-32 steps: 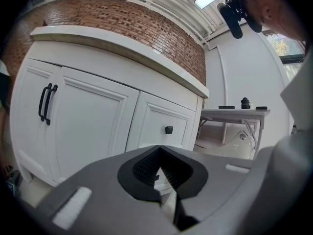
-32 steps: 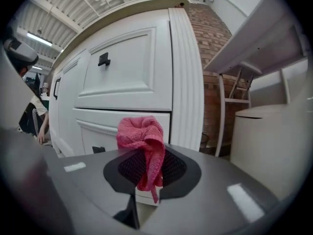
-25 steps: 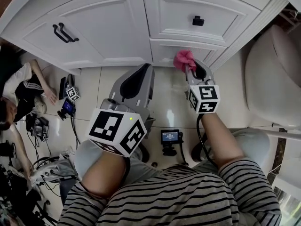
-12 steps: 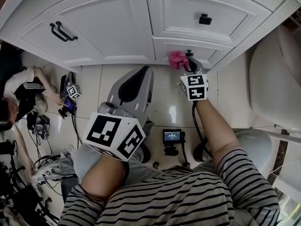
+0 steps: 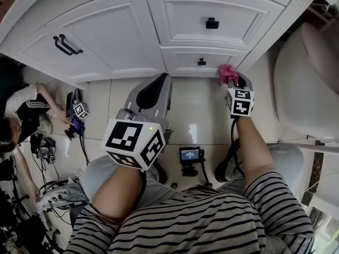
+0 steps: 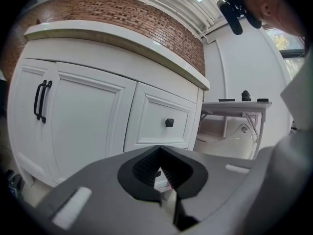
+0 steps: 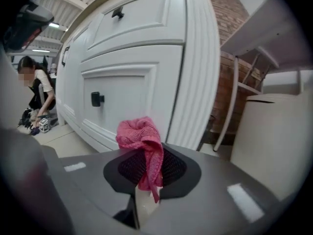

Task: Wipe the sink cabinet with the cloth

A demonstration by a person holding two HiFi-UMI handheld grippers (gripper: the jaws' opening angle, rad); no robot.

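At the right-hand foot of the white panelled sink cabinet (image 5: 122,30), my right claw (image 5: 234,80) pinches the crumpled pink cloth (image 5: 228,74), its pads pressed onto a fold with the bunched end standing out past the tips; half a second ago that cloth sat beside the small black knob (image 5: 202,62) of the lower drawer (image 5: 180,60), and now it lies well to the right of the knob, near the fluted white corner post (image 5: 275,25); whether it touches the cabinet I cannot tell; my left claw (image 5: 160,81) has kept its place over the pale floor tiles (image 5: 196,110), short of the cabinet's base, pads pressed together at the tips on nothing; the lower drawer, the upper drawer (image 5: 212,9) with its own black knob and the door (image 5: 106,41) with paired black bar handles are all closed, so their insides are hidden.
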